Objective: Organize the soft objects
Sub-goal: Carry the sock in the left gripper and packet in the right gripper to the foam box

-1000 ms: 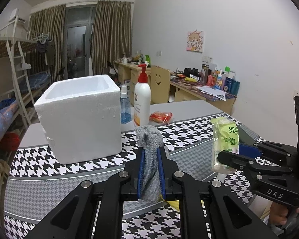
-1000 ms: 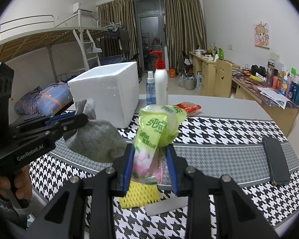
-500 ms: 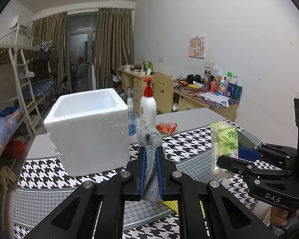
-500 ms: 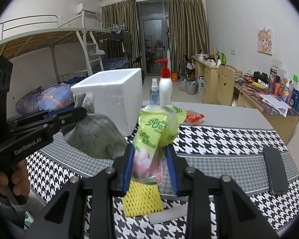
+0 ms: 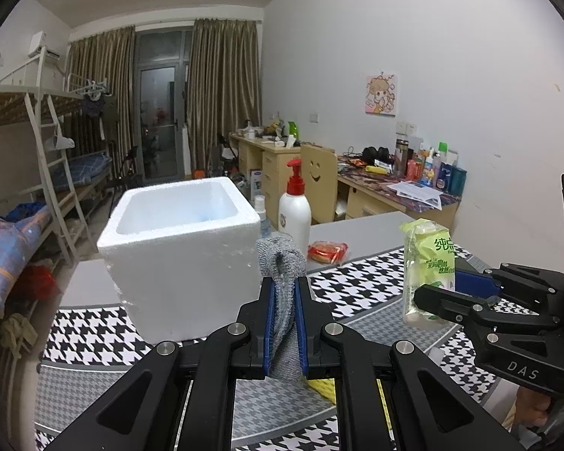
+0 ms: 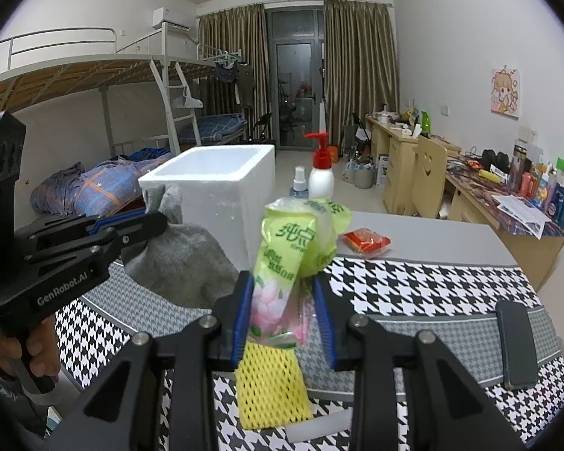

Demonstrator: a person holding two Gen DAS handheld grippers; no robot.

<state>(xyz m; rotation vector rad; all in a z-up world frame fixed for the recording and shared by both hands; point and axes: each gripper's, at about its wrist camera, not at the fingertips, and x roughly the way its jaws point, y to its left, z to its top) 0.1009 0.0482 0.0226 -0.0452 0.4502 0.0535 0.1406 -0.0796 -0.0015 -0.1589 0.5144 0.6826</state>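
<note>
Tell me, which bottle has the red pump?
The tall white bottle beside the foam box. The smaller spray bottle next to it has a clear cap.

Yellow mesh sleeve (image 6: 270,387) top hidden behind tissue pack (image 6: 293,259).

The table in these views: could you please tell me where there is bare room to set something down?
The table is bare on its plain grey part between the red packet and the far right edge, and on the houndstooth cloth between the yellow net and the phone. It is crowded around the foam box and the pump bottle.
</note>
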